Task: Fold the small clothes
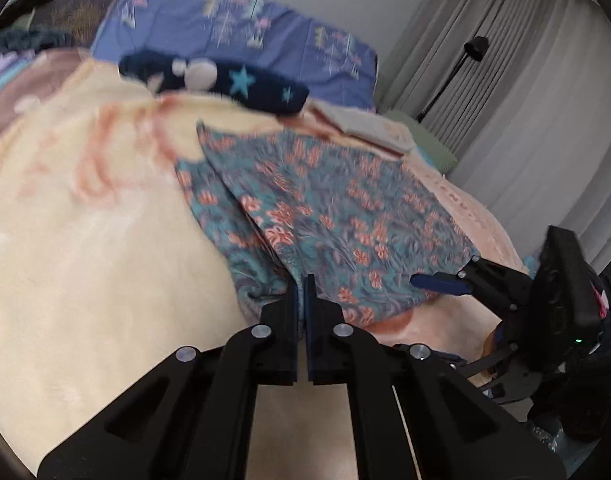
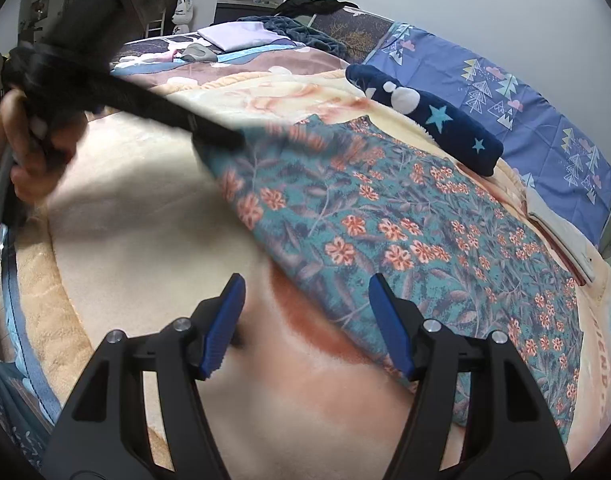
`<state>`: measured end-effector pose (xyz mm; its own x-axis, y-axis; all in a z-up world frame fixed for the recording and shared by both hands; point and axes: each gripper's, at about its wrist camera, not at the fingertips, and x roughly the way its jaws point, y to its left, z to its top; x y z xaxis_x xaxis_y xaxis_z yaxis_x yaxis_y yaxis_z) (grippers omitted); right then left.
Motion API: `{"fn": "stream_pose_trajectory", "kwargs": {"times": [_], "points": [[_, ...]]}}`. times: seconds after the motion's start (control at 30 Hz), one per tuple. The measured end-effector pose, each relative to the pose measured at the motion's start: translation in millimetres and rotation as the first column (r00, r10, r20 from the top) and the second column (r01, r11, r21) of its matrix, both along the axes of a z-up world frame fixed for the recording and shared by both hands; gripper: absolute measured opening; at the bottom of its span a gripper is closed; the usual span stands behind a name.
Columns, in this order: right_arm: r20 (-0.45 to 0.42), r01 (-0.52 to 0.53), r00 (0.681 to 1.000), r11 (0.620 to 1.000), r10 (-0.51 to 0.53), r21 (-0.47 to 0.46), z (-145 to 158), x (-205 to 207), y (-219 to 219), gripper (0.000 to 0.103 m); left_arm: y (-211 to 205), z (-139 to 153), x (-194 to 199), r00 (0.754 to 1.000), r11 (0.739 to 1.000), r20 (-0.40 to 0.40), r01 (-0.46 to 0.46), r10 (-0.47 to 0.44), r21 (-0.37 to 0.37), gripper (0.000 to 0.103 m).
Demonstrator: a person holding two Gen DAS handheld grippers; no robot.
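Teal cotton garment printed with coral flowers [image 1: 325,216], lay spread on the cream plush blanket [image 1: 85,240] of a bed; left gripper [image 1: 301,284] was clamped on its near edge (presumably to carry a fold over), right gripper [image 2: 305,296] gaped wide, empty, beside the hem.

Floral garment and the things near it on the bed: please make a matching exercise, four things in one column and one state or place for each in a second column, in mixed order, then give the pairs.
Things
1. floral garment
2. left gripper
3. right gripper
4. navy star cloth

States or places
A. open, above the garment's near edge
B. lies beyond the garment, before the blue pillow
C. shut on the garment's edge
D. spread on the cream blanket

Pairs: 1-D, 2-C, 3-A, 4-B
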<state>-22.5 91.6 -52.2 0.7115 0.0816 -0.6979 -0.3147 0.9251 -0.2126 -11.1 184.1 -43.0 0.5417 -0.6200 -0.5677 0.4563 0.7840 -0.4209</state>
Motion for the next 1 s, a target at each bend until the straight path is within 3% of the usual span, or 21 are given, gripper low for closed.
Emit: {"fn": "stream_pose_trajectory", "kwargs": {"times": [0.13,0.2,0.33,0.53,0.7,0.8,0.83,0.87,0.9,0.97,1.0], "points": [[-0.006,-0.006,1.0,1.0,0.006,-0.027,-4.7,4.4,4.2,0.066,-1.9,-29.5,7.6,0.995,0.997,-0.101,-0.005,0.013,0.079,0.002],[-0.005,-0.014,1.0,0.999,0.014,-0.034,-5.7,5.1,7.1,0.066,0.6,-41.1,6.7,0.992,0.997,-0.127,-0.012,0.021,0.071,0.005],[0.014,-0.038,0.999,0.996,0.039,-0.086,-5.5,6.1,19.1,0.066,17.8,-32.1,7.0,0.99,0.995,-0.1,-0.094,0.098,0.042,0.031],[0.039,-0.047,0.998,0.98,0.056,-0.191,-13.2,20.5,51.9,0.065,21.2,-24.9,42.5,0.985,0.993,-0.125,-0.122,0.121,0.0,0.047],[0.033,-0.044,0.998,0.972,0.053,-0.229,-19.3,31.8,70.9,0.056,6.4,-47.0,105.5,0.966,0.996,-0.247,-0.085,0.076,-0.027,0.047],[0.058,-0.07,0.995,0.969,0.086,-0.236,-14.7,34.0,84.5,0.056,5.4,-52.4,136.4,0.954,0.992,-0.295,-0.089,0.059,-0.09,0.046],[0.066,-0.081,0.993,0.966,0.1,-0.246,-14.4,35.9,91.2,0.056,6.7,-50.4,143.7,0.954,0.989,-0.294,-0.101,0.065,-0.109,0.04],[0.072,-0.088,0.991,0.963,0.109,-0.254,-15.0,37.8,96.1,0.056,8.1,-47.9,148.1,0.957,0.987,-0.281,-0.112,0.076,-0.114,0.022],[0.072,-0.098,0.99,0.956,0.122,-0.275,-18.4,42.1,103.8,0.056,9.4,-46.9,150.7,0.96,0.987,-0.269,-0.117,0.082,-0.115,0.012],[0.085,-0.104,0.986,0.936,0.14,-0.337,-28.2,51.9,116.4,0.031,14.5,-48.4,152.1,0.963,0.979,-0.254,-0.131,0.089,-0.153,0.005],[0.081,-0.111,0.985,0.925,0.151,-0.364,-34.7,58.0,121.7,0.006,16.8,-49.9,147.8,0.969,0.974,-0.225,-0.143,0.103,-0.173,0.005]]}}
